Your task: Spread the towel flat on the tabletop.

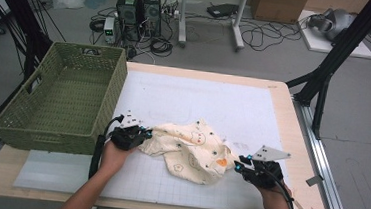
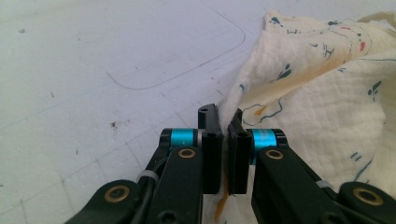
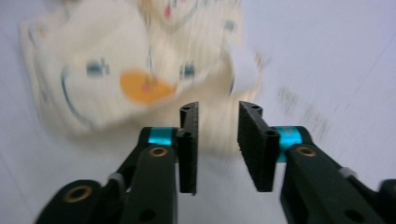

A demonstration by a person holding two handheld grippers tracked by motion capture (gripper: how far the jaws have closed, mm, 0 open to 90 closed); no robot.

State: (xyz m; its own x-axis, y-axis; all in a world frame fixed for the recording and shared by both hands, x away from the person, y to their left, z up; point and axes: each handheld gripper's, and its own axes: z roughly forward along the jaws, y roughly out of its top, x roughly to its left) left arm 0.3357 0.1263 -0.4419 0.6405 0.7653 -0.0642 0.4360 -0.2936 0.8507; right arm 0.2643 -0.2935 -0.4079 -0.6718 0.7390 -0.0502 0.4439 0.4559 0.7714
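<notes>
Left fingers (image 2: pixel 223 122) pinching one printed cloth (image 1: pixel 190 150) – right fingers (image 3: pixel 219 116) parted, empty, one green basket (image 1: pixel 63 100).

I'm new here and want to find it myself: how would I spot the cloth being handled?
Start at the big green woven basket on the table's left. Just right of it, on the white gridded mat, lies a crumpled cream cloth. It is the one soft thing there, printed with small cartoon figures and an orange patch.

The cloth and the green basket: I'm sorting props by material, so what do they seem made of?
The cloth: likely soft cotton gauze, matte cream, printed; a crinkled weave shows in the left gripper view. The basket: woven green strands, maybe wicker or plastic; unclear which.
</notes>
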